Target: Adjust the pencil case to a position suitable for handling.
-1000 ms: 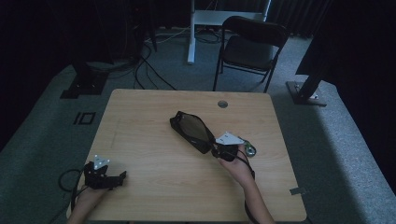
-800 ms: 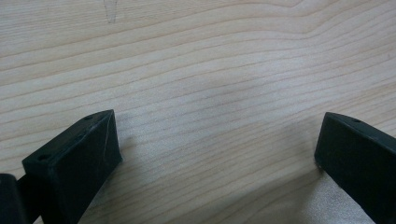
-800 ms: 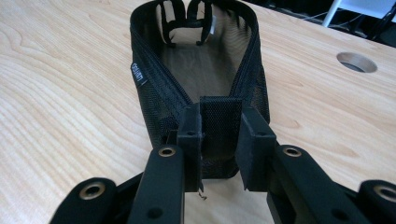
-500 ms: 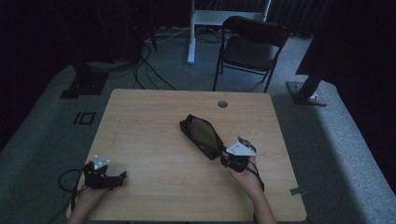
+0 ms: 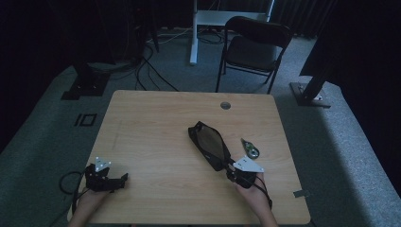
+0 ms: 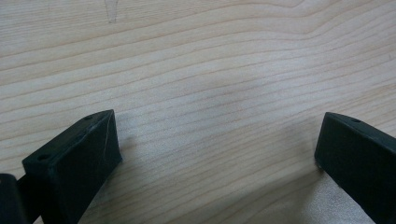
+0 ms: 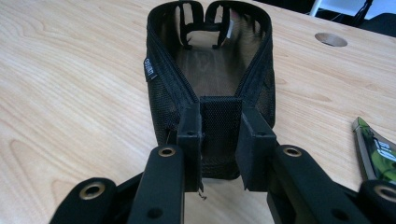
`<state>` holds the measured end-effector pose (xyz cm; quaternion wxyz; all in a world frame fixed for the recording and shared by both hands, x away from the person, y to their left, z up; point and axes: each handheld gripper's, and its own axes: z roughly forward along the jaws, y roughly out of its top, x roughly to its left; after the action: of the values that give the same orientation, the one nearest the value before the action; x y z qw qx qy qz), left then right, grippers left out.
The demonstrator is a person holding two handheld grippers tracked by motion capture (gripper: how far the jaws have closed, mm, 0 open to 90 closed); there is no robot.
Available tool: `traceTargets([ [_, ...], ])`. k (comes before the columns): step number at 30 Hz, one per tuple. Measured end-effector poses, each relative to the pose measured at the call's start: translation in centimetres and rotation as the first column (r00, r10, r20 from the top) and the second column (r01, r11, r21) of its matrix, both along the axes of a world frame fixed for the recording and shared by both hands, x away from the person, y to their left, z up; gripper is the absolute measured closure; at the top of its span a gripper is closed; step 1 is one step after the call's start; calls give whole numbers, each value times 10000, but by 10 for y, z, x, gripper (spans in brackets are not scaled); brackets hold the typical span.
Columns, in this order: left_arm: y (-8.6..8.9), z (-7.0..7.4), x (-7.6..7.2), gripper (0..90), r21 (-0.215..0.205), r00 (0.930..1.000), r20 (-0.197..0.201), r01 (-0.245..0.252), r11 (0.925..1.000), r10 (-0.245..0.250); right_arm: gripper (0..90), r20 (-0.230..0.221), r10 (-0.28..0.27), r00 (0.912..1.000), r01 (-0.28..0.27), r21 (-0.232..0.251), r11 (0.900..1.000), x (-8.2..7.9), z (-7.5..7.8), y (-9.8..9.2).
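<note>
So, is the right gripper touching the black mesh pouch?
Touching. In the right gripper view, the right gripper has both jaws pressed on the near end of the black mesh pouch, with no gap visible on either side.

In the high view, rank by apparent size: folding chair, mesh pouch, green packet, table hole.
1. Folding chair, though farther from the camera.
2. Mesh pouch.
3. Green packet and table hole: both tiny, too close to rank.

The mesh pouch lies mid-table, its near end between the right gripper jaws; a small packet lies just right; the left gripper rests near the table's front-left corner; a chair stands behind.
</note>
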<state>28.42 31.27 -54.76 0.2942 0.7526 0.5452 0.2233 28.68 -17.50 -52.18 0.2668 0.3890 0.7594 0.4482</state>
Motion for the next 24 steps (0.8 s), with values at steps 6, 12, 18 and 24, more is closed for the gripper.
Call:
traceTargets([
  [6,0,0,0,2,-1,10000,0,0,10000,0,732,-153,-58,9999,65,404,9992,-15,1,1],
  [12,0,0,0,2,-1,10000,-1,0,10000,0,732,-60,-94,9999,95,150,9998,-26,0,5],
  [18,0,0,0,2,1,10000,0,2,10000,-2,730,118,-138,9998,139,-160,9998,-36,-1,11],
  [24,0,0,0,2,3,10000,-1,4,10000,-4,732,223,-158,9996,161,-142,9998,-43,-3,11],
])
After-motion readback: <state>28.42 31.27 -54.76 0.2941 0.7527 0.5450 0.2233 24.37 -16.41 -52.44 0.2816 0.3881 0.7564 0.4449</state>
